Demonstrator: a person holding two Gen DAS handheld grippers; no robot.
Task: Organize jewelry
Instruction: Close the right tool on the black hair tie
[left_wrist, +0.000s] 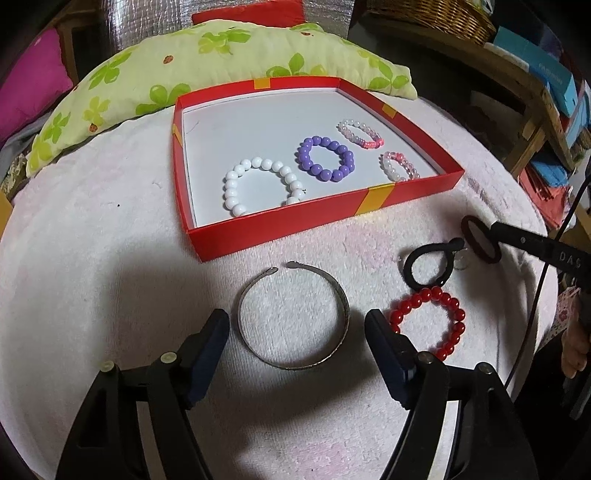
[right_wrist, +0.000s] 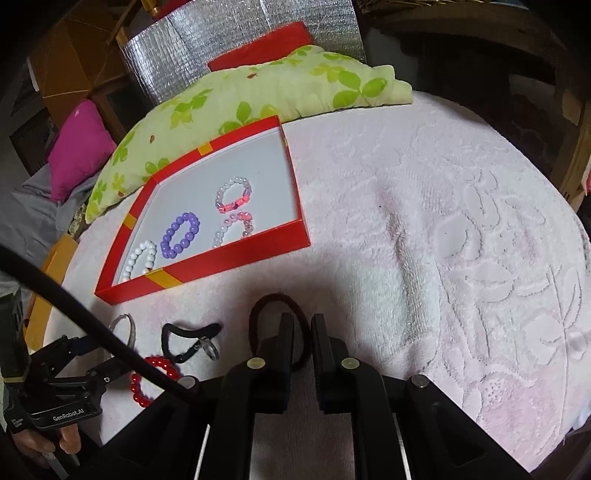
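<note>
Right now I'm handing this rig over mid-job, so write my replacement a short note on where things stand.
Left tool: open, straddling the silver bangle on the towel, not gripping.
Right tool: shut on the dark brown hair tie.
Done: white, purple and two pink bead bracelets lie in the red box.
Left: bangle, hair tie, black hair tie, red bead bracelet.

left gripper (left_wrist: 297, 328): lower centre of its view, jaws spread wide, nothing pinched
right gripper (right_wrist: 303, 334): lower centre, jaws nearly closed
</note>
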